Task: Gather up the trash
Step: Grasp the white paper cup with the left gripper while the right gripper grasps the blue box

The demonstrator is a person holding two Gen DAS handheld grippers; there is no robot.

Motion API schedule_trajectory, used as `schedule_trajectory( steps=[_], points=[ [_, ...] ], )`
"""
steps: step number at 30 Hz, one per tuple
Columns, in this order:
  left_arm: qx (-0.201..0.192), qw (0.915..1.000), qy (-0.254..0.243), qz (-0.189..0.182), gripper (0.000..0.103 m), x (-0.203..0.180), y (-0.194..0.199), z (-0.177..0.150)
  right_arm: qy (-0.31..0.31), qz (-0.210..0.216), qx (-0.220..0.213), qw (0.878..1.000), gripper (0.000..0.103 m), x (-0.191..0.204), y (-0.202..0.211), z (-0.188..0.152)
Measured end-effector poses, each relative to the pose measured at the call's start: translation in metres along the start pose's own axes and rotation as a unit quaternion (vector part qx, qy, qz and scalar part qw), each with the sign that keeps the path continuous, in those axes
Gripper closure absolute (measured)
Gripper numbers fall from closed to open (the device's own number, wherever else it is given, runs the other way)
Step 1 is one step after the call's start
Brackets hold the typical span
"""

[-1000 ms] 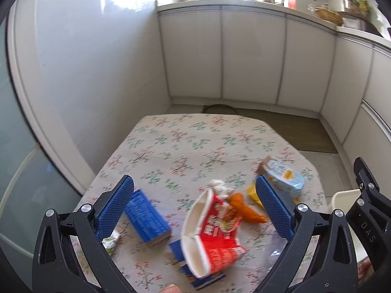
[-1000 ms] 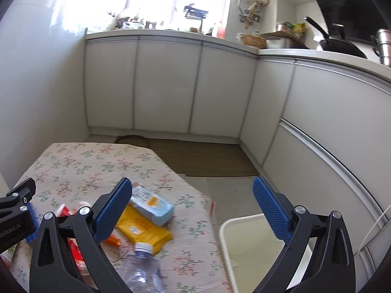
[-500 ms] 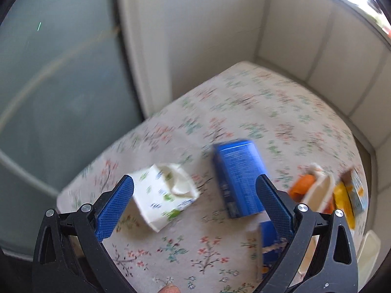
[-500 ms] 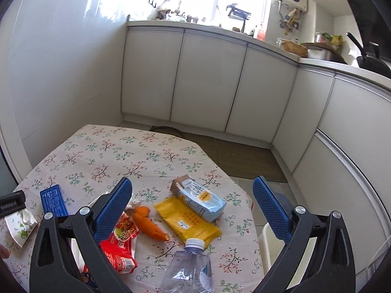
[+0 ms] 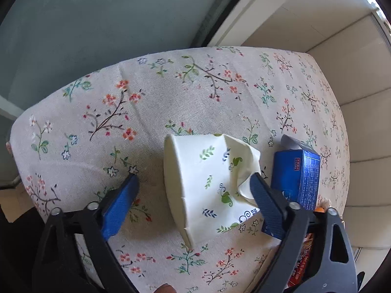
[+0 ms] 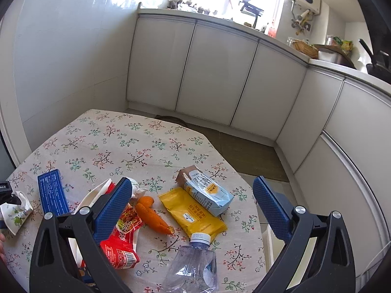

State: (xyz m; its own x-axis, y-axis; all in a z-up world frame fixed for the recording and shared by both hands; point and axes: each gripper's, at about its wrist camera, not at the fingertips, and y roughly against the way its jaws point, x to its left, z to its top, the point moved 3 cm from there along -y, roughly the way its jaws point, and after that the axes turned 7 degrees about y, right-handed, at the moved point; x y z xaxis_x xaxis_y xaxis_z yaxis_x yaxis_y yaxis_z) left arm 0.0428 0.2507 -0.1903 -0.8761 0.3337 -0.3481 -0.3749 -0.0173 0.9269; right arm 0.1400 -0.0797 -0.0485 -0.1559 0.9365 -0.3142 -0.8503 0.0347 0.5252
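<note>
A crushed white paper cup with a leaf print lies on its side on the floral tablecloth. My left gripper is open and straddles it, its right finger touching the crumpled end. A blue carton lies just right of the cup. My right gripper is open and empty above the table's trash: a red noodle cup, an orange peel, a yellow packet, a light-blue carton and a clear bottle. The paper cup also shows in the right wrist view.
A white bin stands beside the table's right edge, mostly hidden behind my right finger. The table's left edge runs along a glass door. White kitchen cabinets stand beyond the table.
My left gripper swung left and dropped down over the paper cup, which now lies between its fingers. My right gripper shifted left, bringing the table's trash under it.
</note>
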Motion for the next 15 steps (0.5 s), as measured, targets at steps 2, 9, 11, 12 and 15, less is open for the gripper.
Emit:
schedule_trajectory(
  steps=[2, 9, 11, 12, 15],
  points=[
    [0.007, 0.9997, -0.016, -0.015, 0.038, -0.009, -0.003, 0.001, 0.001, 0.002, 0.002, 1.0, 0.007, 0.0, -0.001, 0.0],
    [0.014, 0.9948, -0.079, -0.062, 0.089, -0.034, 0.005, -0.004, 0.004, 0.014, 0.004, 1.0, 0.007, 0.005, -0.002, 0.0],
    [0.0, 0.9926, -0.104, -0.062, 0.093, -0.041, 0.012, -0.006, 0.002, 0.026, 0.003, 1.0, 0.007, 0.007, -0.002, 0.002],
    [-0.004, 0.9908, -0.115, -0.071, 0.098, -0.046, 0.017, -0.006, 0.0, 0.035, 0.002, 0.999, 0.007, 0.008, -0.001, 0.003],
    [-0.022, 0.9852, -0.145, -0.089, 0.101, -0.057, 0.033, -0.005, -0.016, 0.082, 0.005, 0.996, 0.007, 0.015, 0.0, 0.013]
  ],
)
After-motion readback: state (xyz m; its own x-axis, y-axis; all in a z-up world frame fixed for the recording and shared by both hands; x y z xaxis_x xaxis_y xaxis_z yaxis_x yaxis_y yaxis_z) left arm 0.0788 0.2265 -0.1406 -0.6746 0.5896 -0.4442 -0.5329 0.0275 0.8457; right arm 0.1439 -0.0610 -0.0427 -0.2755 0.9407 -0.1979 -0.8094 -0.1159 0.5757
